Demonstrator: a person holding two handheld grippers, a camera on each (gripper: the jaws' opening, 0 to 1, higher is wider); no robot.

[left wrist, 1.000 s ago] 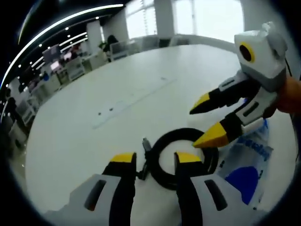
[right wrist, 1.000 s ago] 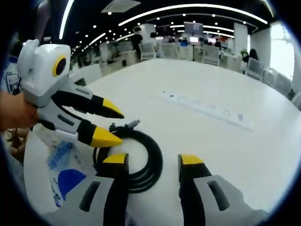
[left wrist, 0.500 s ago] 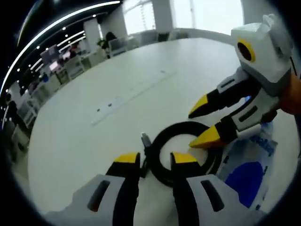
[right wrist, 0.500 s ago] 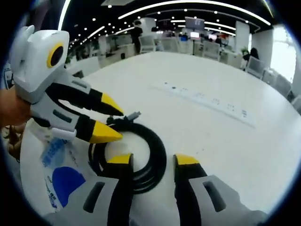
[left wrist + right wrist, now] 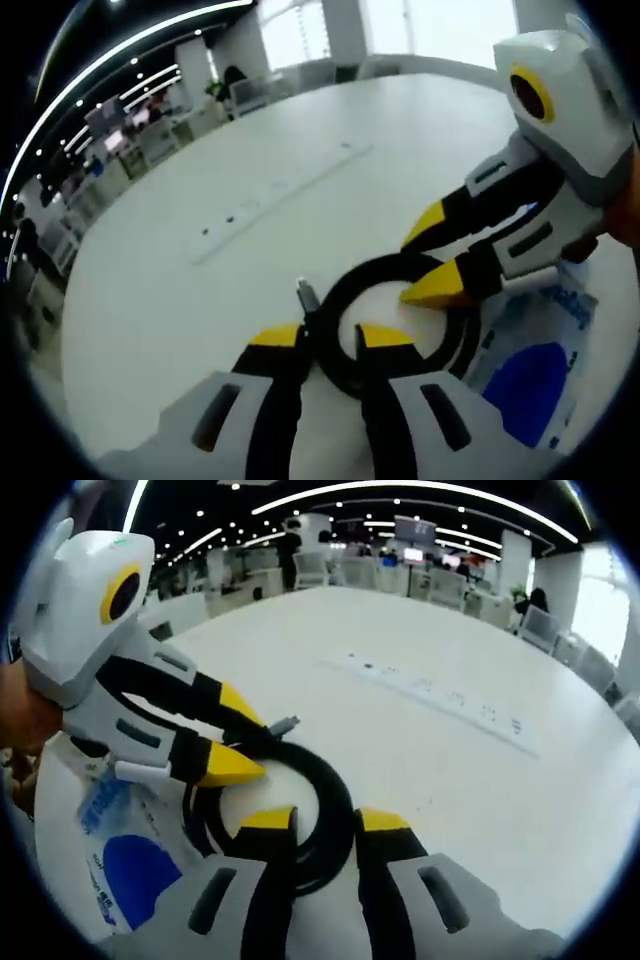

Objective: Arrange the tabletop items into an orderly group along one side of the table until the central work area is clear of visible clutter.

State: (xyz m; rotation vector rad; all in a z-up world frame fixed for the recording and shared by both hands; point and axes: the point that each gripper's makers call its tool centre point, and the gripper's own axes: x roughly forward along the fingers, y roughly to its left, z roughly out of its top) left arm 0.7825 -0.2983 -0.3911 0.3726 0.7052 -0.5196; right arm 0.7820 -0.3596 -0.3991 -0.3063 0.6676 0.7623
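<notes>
Smooth, matte white round table (image 5: 200, 300), with a long flat white power strip (image 5: 280, 200) lying well beyond the near clutter; seen again in the right gripper view as a pale bar with small dark sockets (image 5: 440, 695).

Black cable (image 5: 395, 325) wound into a neat rubbery ring, flat on the tabletop, with a short metal-tipped plug end (image 5: 305, 293) sticking out from its edge. Same coil in the right gripper view (image 5: 300, 815), plug (image 5: 285, 723) pointing away toward the table's middle.

Just beside the coil, touching or slightly under it, a glossy, crinkled plastic packet (image 5: 530, 350), white with a large blue blot and blue lettering; in the right gripper view at lower left (image 5: 110, 850).

Left gripper (image 5: 327, 340): grey plastic body, yellow-capped black jaws, narrowed to a slim gap straddling the near arc of the ring; whether pressing on the cable, cannot tell. From the right gripper view, the same tool entering from the left (image 5: 240, 735), beak-shaped, tips apart, lower tip resting at the coil's edge.

Right gripper (image 5: 310, 825): same build, jaws drawn close with the cable's band between them; firm pinch or not, cannot tell. In the left gripper view, entering from the right (image 5: 425, 258), pointed yellow tips spread over the far side of the ring, held by a hand (image 5: 625, 210) at the frame's edge.
</notes>
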